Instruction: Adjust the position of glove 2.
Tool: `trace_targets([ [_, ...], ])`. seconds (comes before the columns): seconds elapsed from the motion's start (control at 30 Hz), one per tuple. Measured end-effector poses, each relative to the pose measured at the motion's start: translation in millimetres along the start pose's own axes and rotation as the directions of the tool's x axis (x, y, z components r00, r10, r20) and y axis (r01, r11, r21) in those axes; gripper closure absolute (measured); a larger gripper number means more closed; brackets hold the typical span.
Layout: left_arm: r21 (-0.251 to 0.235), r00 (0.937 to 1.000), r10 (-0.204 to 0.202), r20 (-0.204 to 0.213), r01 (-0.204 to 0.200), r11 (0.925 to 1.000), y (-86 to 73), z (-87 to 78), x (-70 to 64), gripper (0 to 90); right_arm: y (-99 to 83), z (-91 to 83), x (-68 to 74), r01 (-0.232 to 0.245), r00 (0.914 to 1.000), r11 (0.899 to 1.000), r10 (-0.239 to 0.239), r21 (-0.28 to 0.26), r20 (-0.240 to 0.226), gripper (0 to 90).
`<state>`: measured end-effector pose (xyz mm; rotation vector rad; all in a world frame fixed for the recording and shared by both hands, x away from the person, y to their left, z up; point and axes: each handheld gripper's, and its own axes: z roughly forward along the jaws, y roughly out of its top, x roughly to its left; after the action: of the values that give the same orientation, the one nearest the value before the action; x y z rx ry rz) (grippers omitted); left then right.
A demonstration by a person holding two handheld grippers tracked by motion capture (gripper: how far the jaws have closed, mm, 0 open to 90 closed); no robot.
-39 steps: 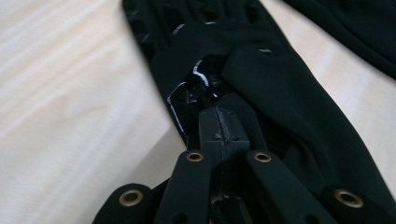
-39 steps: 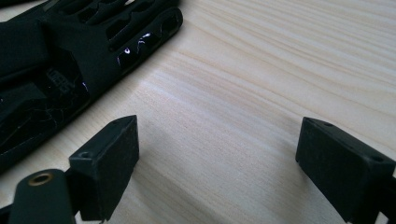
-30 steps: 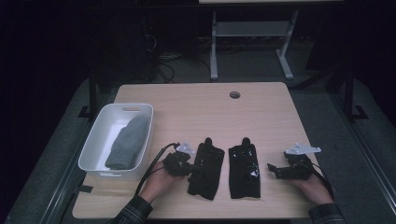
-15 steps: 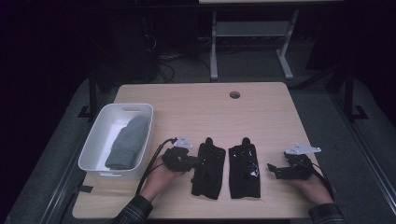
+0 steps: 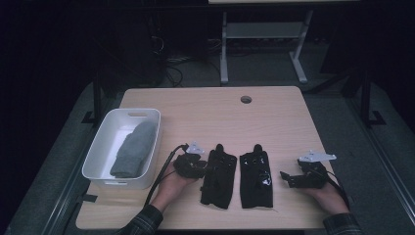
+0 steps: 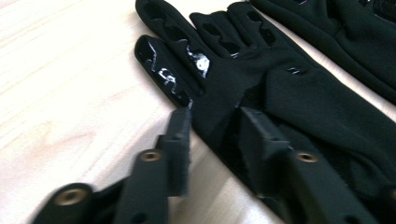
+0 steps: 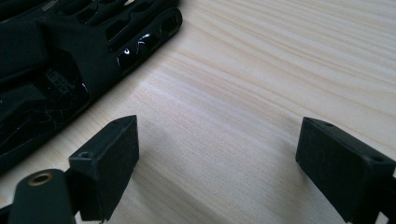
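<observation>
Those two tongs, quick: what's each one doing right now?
Left tongs: partly closed around the edge of the left black glove; a firm grip cannot be told.
Right tongs: open, holding nothing.

Both claws are matte black with blocky jaws and brass-ringed screw holes, the left claw trailing a black cable toward seven o'clock, the right claw topped by a grey three-cornered plate, above dark plaid sleeves.
</observation>
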<state>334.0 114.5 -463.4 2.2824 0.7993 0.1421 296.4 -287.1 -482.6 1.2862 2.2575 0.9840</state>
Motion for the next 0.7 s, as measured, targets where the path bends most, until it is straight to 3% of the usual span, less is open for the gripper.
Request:
trace_targets([
  [0.2,-0.006,0.9999,-0.013,0.003,0.013,0.9999,0.7,1.5,-4.8,86.2,0.3,0.5,0.4,-0.002,1.0,1.0,0.002,0.0,0.003,12.4],
  [0.27,-0.005,0.9999,-0.014,0.009,0.014,0.9999,0.5,1.1,-3.2,87.1,0.4,0.9,1.0,-0.001,1.0,1.0,0.001,0.003,0.001,10.7],
  [0.47,-0.041,0.9966,-0.068,0.046,0.07,0.9967,0.3,-1.2,1.3,87.6,2.0,0.4,1.3,0.005,1.0,1.0,-0.005,0.02,-0.004,10.9],
  [0.57,-0.067,0.9949,-0.083,0.059,0.086,0.994,1.8,-4.8,2.6,87.6,3.9,-2.5,2.2,0.013,0.9996,0.999,-0.012,0.037,-0.026,14.5],
  [0.7,-0.101,0.9902,-0.114,0.081,0.122,0.9874,4.1,-9.9,6.2,87.6,5.3,-7.3,5.3,0.019,0.9988,1.0,-0.018,0.016,-0.046,21.1],
])
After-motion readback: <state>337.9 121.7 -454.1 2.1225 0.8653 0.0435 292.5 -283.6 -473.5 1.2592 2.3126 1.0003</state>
